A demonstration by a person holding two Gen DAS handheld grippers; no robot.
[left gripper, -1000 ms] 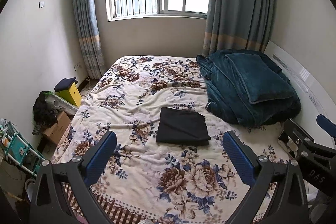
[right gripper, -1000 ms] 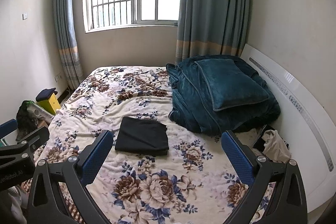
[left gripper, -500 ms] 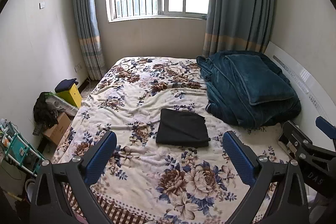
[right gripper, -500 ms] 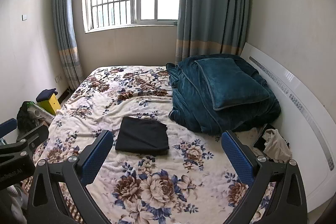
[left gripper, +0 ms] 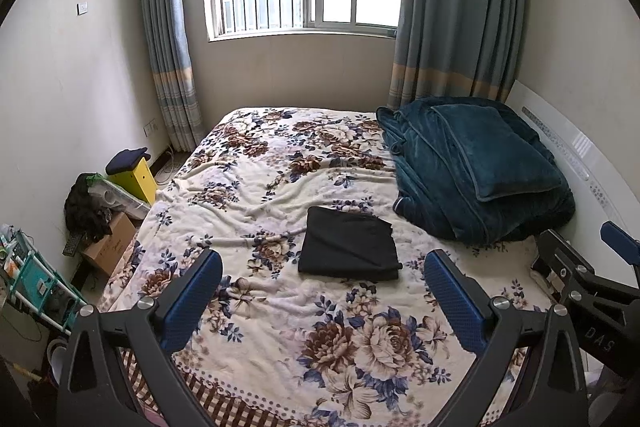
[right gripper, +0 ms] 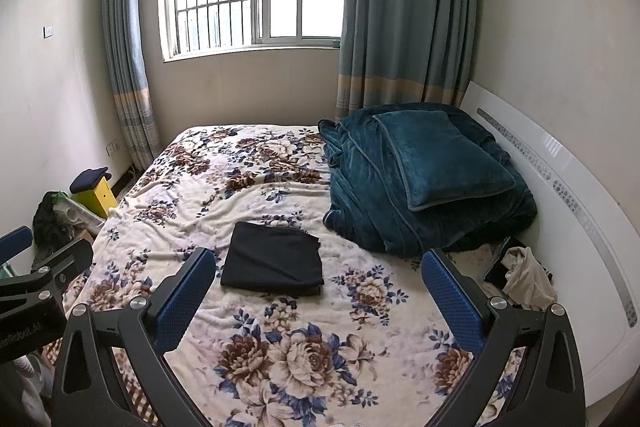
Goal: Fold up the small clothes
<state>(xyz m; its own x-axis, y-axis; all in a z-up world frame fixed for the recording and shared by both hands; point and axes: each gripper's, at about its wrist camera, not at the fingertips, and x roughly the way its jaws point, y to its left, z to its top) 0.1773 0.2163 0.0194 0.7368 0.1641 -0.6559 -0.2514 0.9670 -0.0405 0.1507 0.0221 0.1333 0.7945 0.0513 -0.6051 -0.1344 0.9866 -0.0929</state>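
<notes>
The black cloth garment (left gripper: 349,250) lies folded square mid-bed; this piece looks done. My left gripper (left gripper: 322,303) and right gripper (right gripper: 318,301) hang wide and empty; next, the crumpled beige cloth (right gripper: 526,277) at far right.

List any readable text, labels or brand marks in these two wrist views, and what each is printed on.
"DAS": upside down on the right gripper body, left wrist view.
"...enRobot.AI": partly cut off, on the left gripper body, right wrist view.
Cardboard box beside the bed: printed mark too small to read.
Nothing else legible.
</notes>
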